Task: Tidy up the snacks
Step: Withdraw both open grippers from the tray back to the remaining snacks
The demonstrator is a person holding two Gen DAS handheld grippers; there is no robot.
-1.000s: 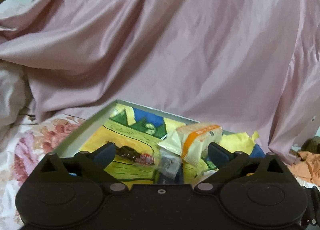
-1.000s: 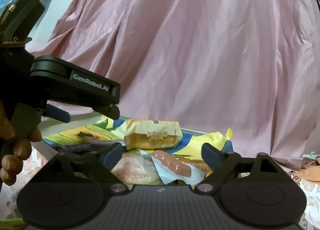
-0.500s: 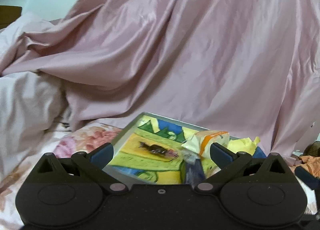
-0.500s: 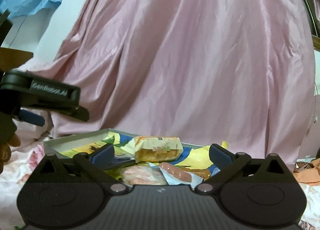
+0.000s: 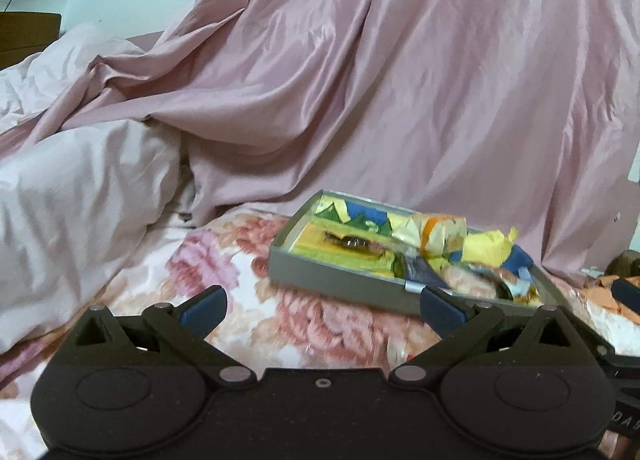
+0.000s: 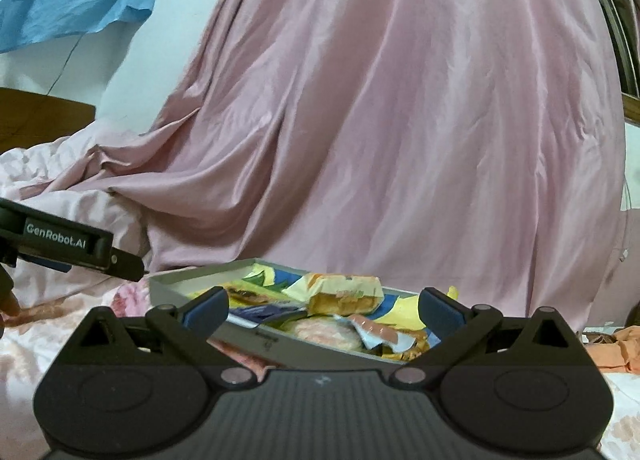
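A grey tray (image 5: pixel 332 280) with a yellow, green and blue lining lies on the floral bedsheet and holds several wrapped snacks. An orange-and-white packet (image 5: pixel 440 232) and a dark candy (image 5: pixel 352 242) show in the left wrist view. My left gripper (image 5: pixel 322 306) is open and empty, short of the tray over the sheet. In the right wrist view the tray (image 6: pixel 192 280) holds a yellow cake packet (image 6: pixel 340 294) and a round pink packet (image 6: pixel 324 334). My right gripper (image 6: pixel 324 308) is open and empty just in front of the tray.
A large pink satin cloth (image 5: pixel 400 80) is draped behind the tray. A pale quilt (image 5: pixel 72 200) is bunched at the left. Orange fabric (image 6: pixel 616 352) lies at the right. The left gripper's body (image 6: pixel 68 246) shows at the left of the right wrist view.
Both grippers have drawn back from the tray and stayed open. The left one has also swung left, so more bedsheet and quilt show.
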